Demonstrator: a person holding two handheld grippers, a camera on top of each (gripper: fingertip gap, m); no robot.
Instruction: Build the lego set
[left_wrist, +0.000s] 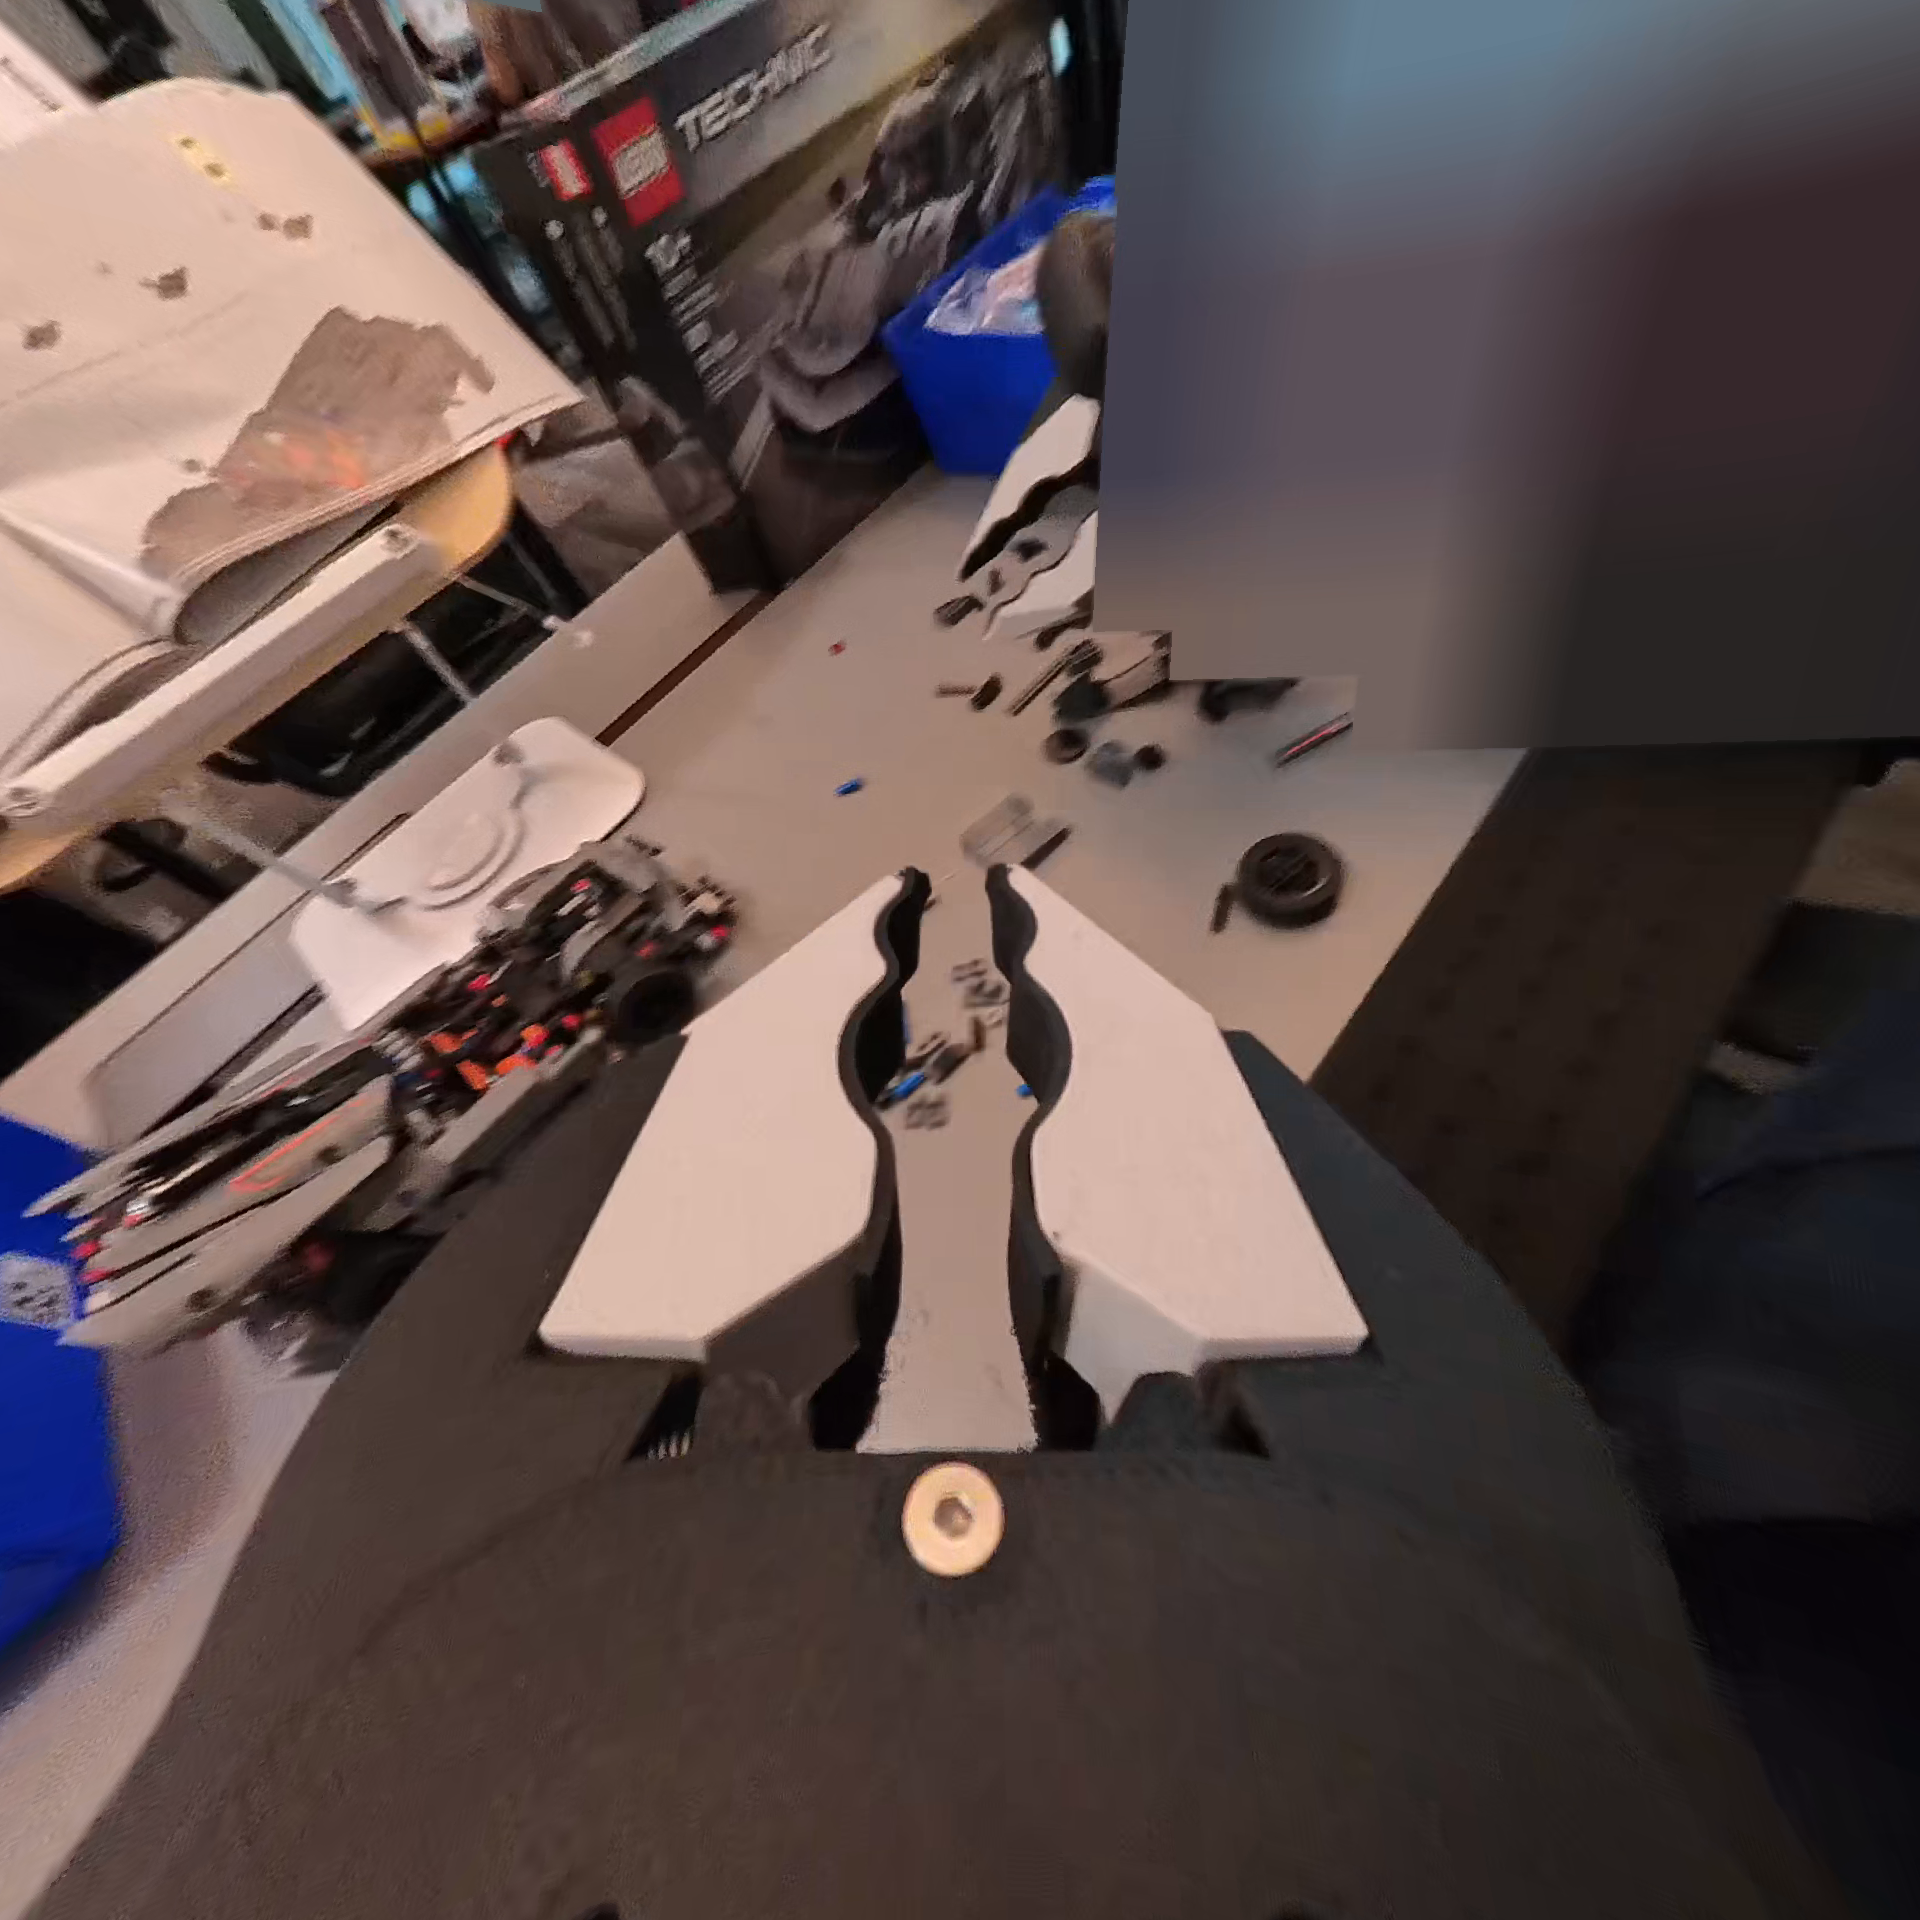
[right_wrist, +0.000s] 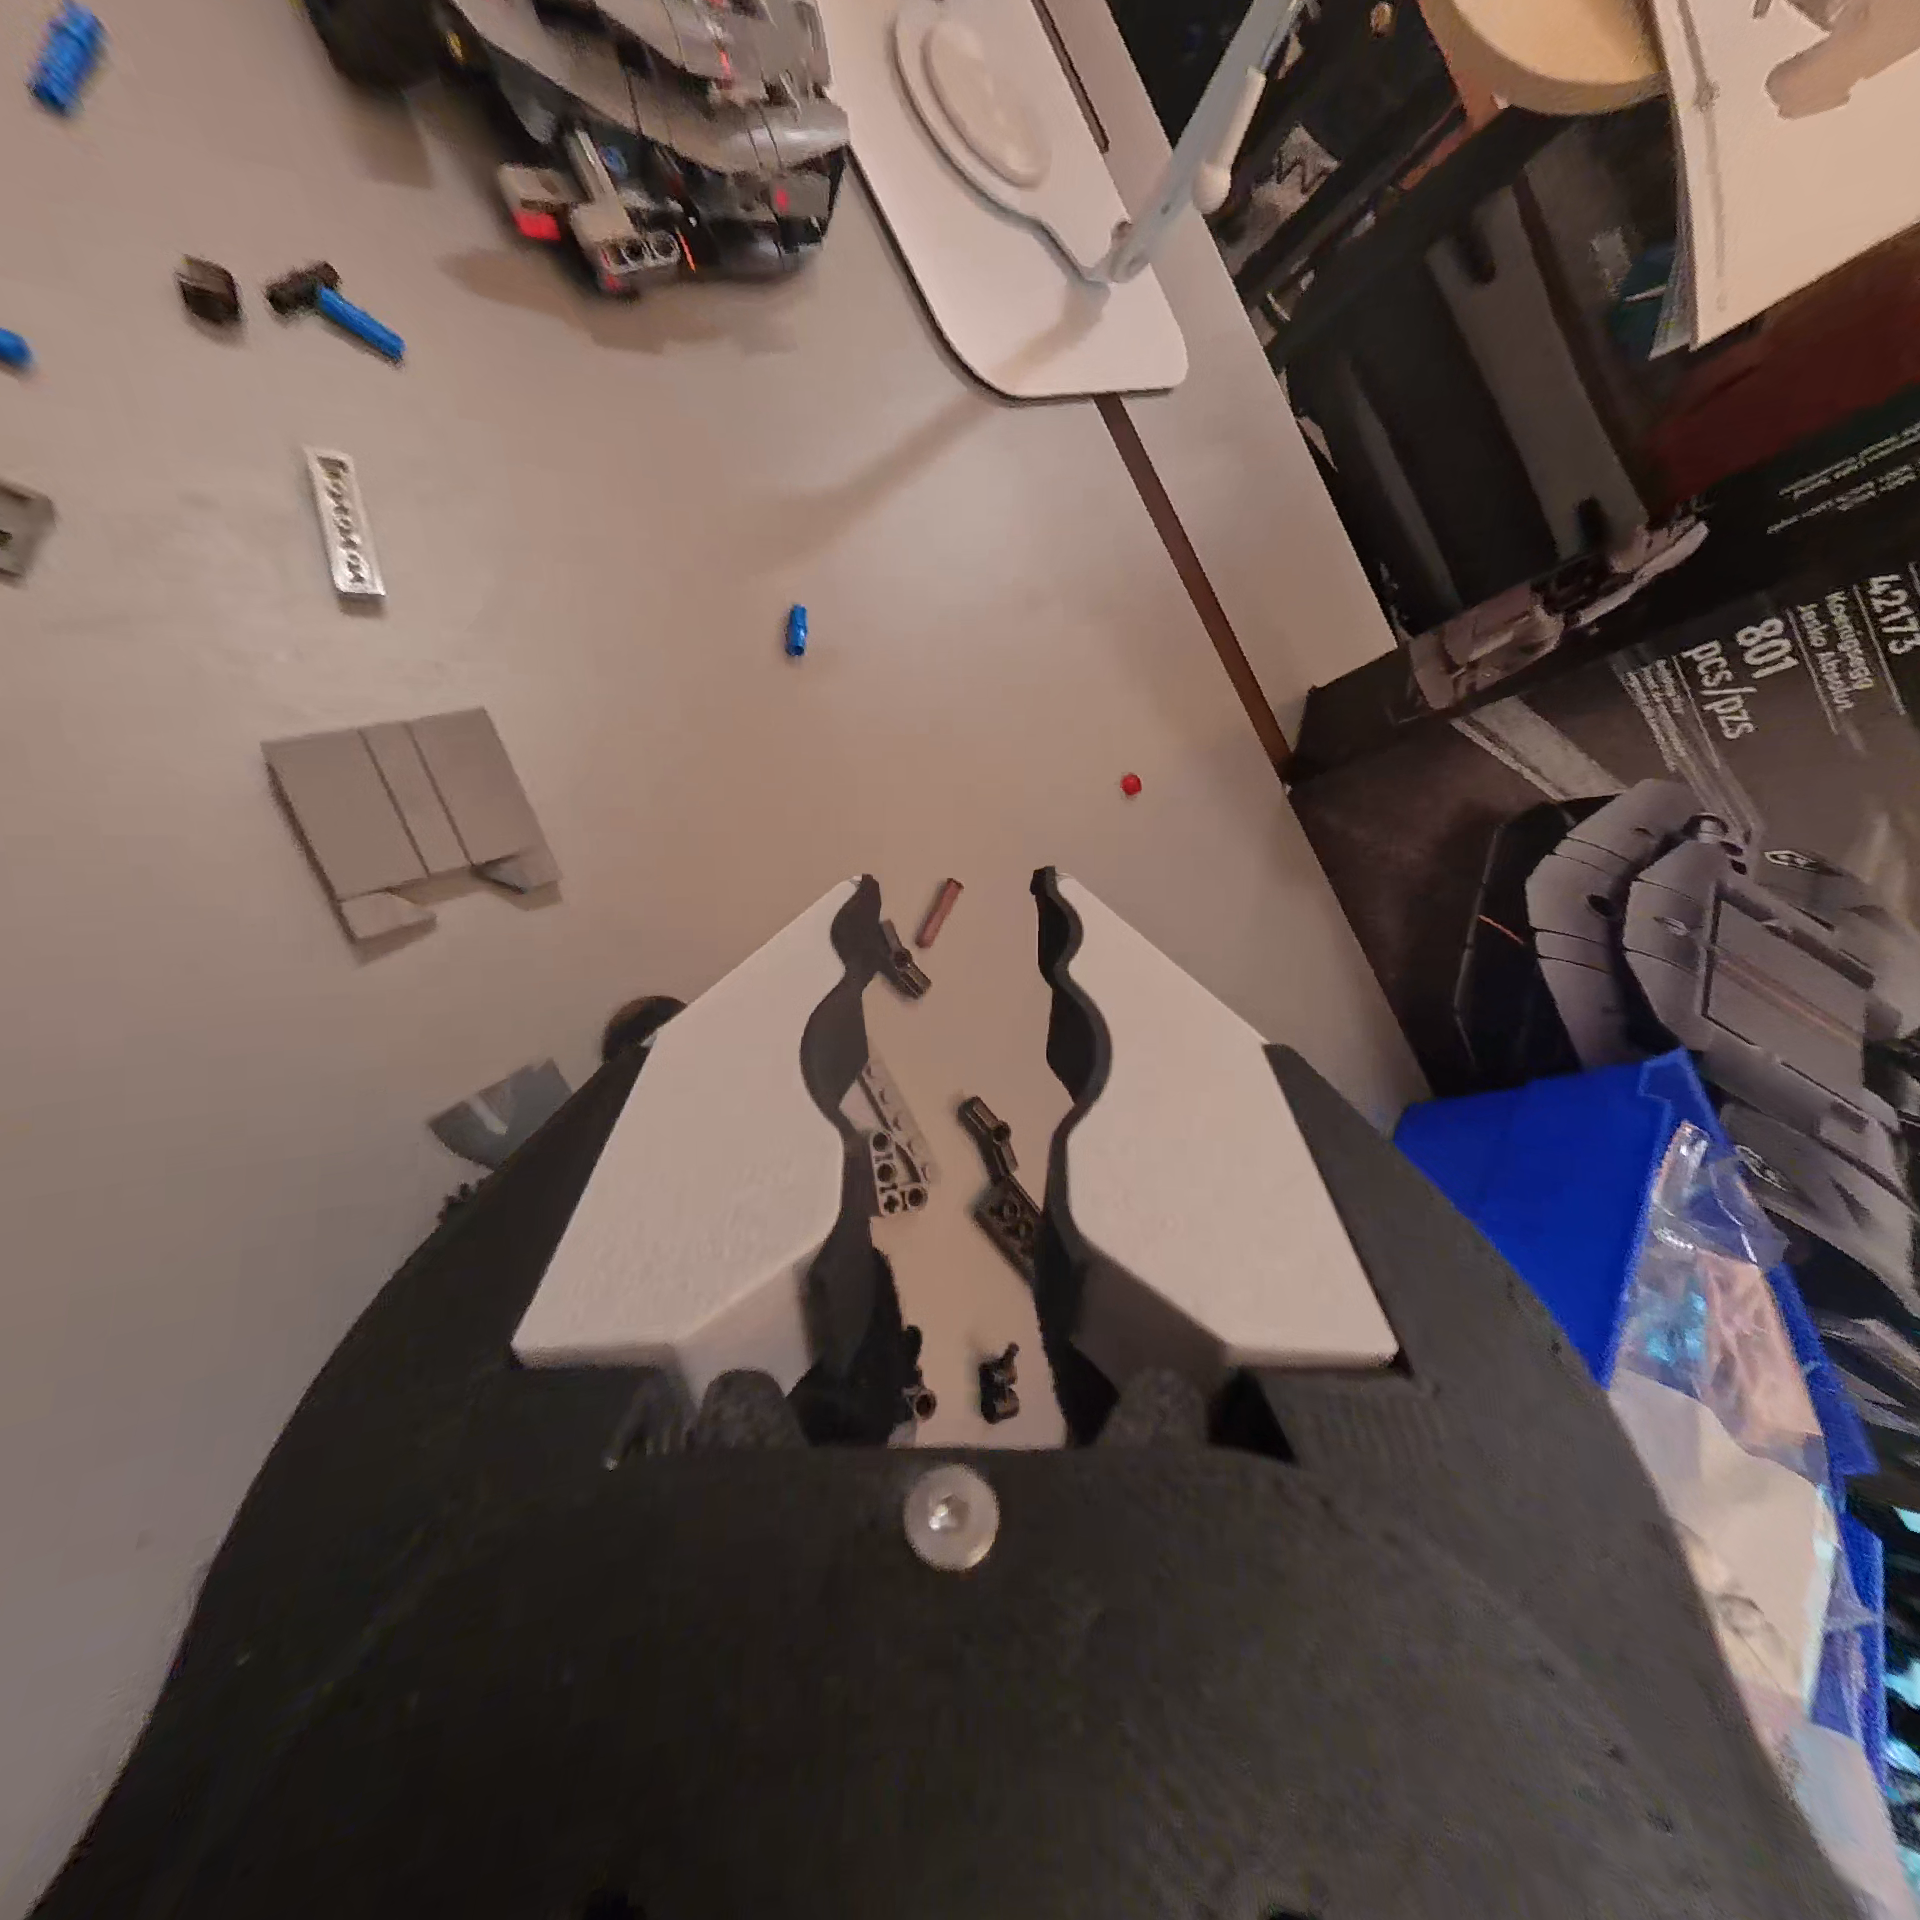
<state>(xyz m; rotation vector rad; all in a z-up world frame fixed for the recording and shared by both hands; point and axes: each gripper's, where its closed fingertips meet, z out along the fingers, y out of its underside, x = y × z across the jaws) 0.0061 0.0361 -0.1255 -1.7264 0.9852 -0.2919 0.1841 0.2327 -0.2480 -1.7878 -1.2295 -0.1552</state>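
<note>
Fingers of the right gripper (right_wrist: 951, 878) stand apart with a clear gap, and they hold nothing. Under this gap, on the grey table (right_wrist: 665, 582), lie several small dark connector pieces (right_wrist: 992, 1138) and one small brown pin (right_wrist: 941, 912) just beyond the tips. To the left of the fingers lies a flat grey panel (right_wrist: 410, 805), and farther on the same side a narrow silver plate (right_wrist: 346, 523). A short blue pin (right_wrist: 796, 629) and a tiny red piece (right_wrist: 1131, 784) lie apart from each other on the far side of the tips. The half-built car model (right_wrist: 644, 135) stands at the far left, beside a white stand base (right_wrist: 1049, 312). On the right are the set's dark box (right_wrist: 1704, 852) and a blue bin (right_wrist: 1538, 1195) with plastic bags inside.

The left gripper (left_wrist: 951, 881) is also open, but with a narrower gap, and it is empty. Below it small dark and blue bits (left_wrist: 935, 1060) lie on the table. A black tyre (left_wrist: 1291, 881) lies to the right of the tips. The car model (left_wrist: 416, 1060) is to the left, near this gripper. This view is blurred.
</note>
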